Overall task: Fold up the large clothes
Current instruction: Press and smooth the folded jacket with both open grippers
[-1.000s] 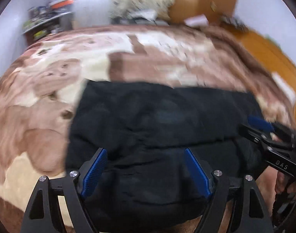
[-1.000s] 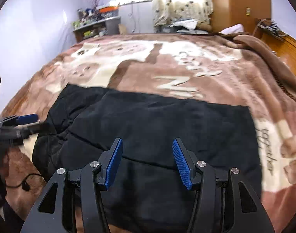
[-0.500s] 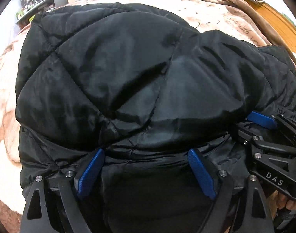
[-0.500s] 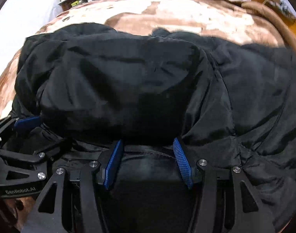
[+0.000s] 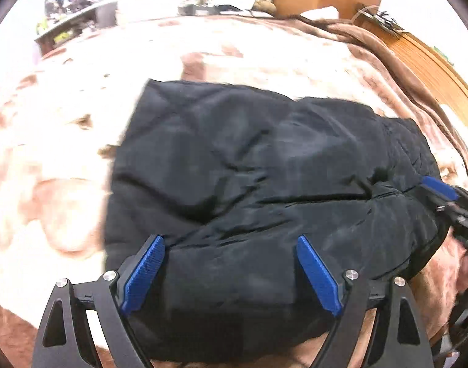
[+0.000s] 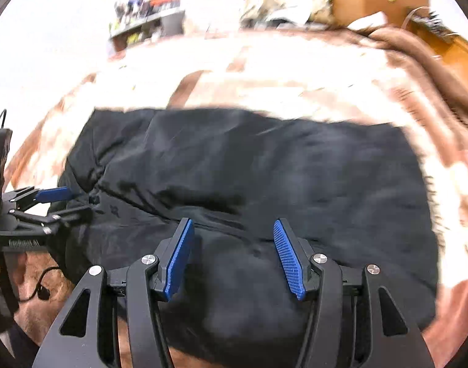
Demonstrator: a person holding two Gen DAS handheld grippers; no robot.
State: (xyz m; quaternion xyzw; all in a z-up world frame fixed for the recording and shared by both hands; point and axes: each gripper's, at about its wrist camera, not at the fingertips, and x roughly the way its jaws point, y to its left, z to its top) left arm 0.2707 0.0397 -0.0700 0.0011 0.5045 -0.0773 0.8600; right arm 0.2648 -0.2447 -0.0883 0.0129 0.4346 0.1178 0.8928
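– What is the big soft thing down there?
– A bed [image 5: 424, 70] with wooden sides. A fuzzy brown and cream blanket [image 5: 65, 141] covers it.
– What lies on the blanket?
– A puffy black coat [image 5: 264, 168], folded over and spread flat, near the close edge of the bed.

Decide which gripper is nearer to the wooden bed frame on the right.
Right. The right gripper is over the black jacket on the side toward the wooden bed frame; the left gripper is over the jacket's other side, farther away.
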